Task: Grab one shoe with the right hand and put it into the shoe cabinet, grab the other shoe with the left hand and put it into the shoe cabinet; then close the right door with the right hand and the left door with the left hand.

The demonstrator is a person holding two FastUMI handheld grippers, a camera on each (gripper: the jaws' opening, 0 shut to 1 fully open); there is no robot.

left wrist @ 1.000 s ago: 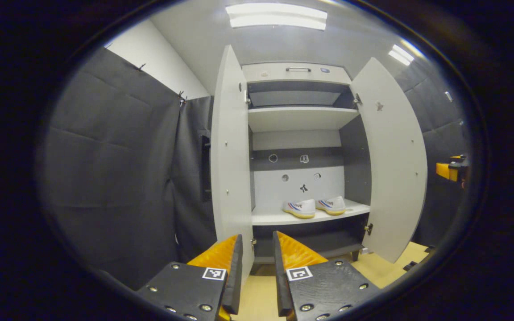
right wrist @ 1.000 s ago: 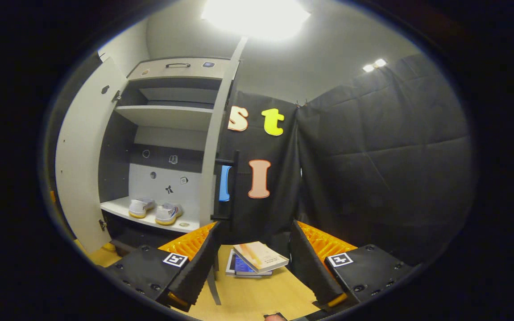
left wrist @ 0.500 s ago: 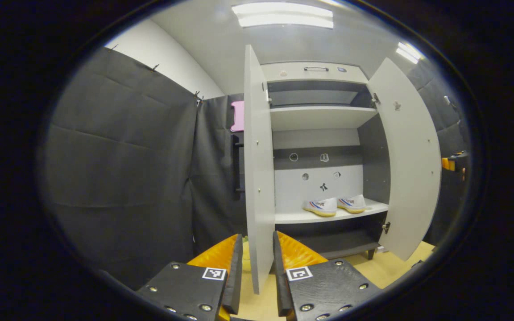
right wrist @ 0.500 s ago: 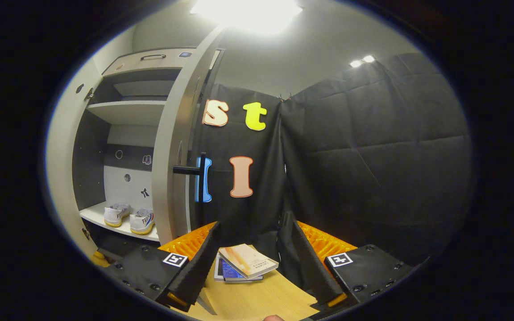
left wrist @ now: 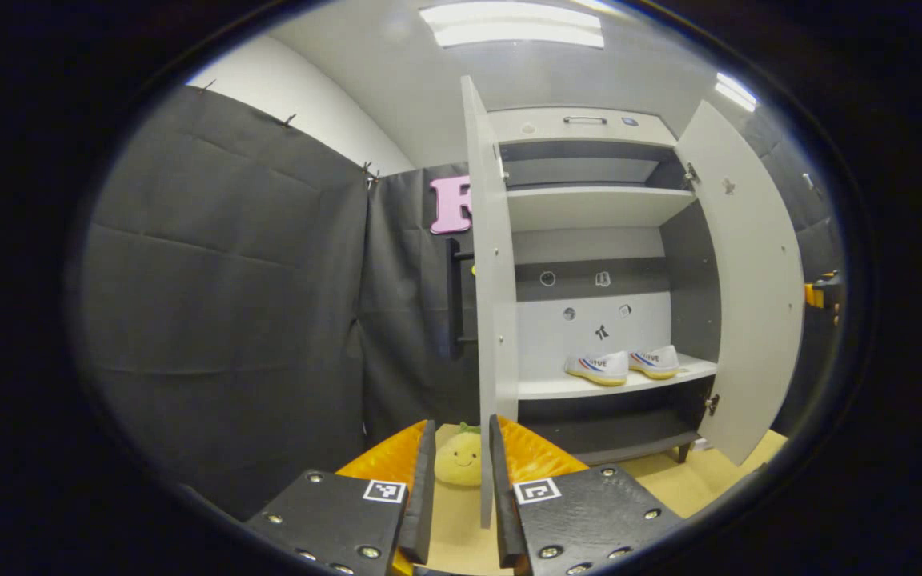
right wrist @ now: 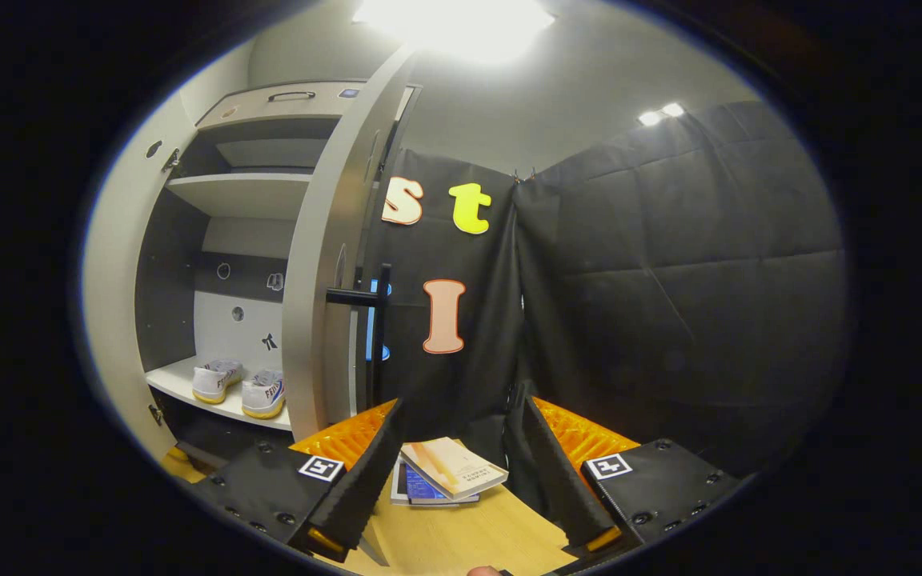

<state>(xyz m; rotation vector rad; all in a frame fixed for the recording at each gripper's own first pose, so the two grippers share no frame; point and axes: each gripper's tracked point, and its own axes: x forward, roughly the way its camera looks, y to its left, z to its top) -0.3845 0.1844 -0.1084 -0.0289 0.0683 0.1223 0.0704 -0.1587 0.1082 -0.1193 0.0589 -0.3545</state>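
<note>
The left gripper view has swung further round to the left since a second ago: the left door [left wrist: 490, 264] now stands edge-on near the centre, its dark bar handle [left wrist: 454, 298] showing on the outer side, and a yellow plush toy [left wrist: 460, 459] has come into sight on the floor between the left gripper's [left wrist: 461, 488] fingers, which sit a narrow gap apart, holding nothing. Both shoes [left wrist: 623, 366] rest side by side on the lower shelf [left wrist: 541, 387] of the shoe cabinet [left wrist: 589, 128], both doors open. In the right gripper view the right door [right wrist: 325, 264] has come nearer than a second ago, with its handle [right wrist: 370, 297] facing us; the right gripper [right wrist: 454, 468] is spread wide and empty. Beyond it, a book [right wrist: 453, 468] lies on a tablet on the pale wooden floor [right wrist: 461, 536]. Black padded cloth lines the booth, with ceiling lights overhead.
</note>
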